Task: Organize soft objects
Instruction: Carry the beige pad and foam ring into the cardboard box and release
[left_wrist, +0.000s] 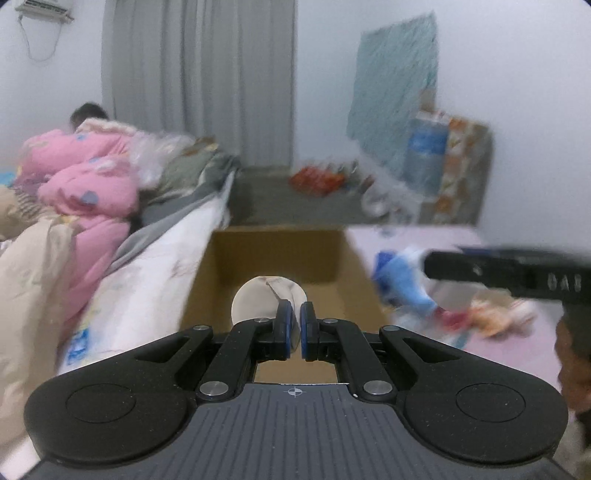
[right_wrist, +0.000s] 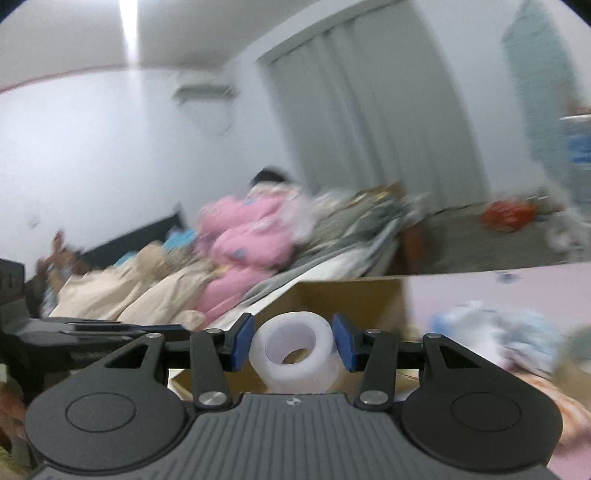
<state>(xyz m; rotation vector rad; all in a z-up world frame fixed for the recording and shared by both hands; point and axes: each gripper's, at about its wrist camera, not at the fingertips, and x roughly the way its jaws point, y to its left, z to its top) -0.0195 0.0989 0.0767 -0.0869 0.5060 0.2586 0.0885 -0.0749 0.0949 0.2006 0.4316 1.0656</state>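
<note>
Two grippers: both over the cardboard box (left_wrist: 273, 254)
Left gripper (left_wrist: 294, 325): blue pads nearly together, pinching a pale round soft piece (left_wrist: 258, 299)
Right gripper (right_wrist: 293, 345): pads spread, white tape-like ring (right_wrist: 293, 356) between them, contact unclear
Pink table (left_wrist: 424, 240): blurred soft toys (left_wrist: 406, 288) beside box
Bed (left_wrist: 155, 266): pink quilt (left_wrist: 85, 184), further left

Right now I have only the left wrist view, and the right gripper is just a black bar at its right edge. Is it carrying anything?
Observer: Yes. A translucent white ring sits between the right gripper pads, which look to be touching both of its sides.
Operator: Where is it relative to the box?
Observer: Apparently over it. The cardboard box shows brown both behind and beneath the ring.
</note>
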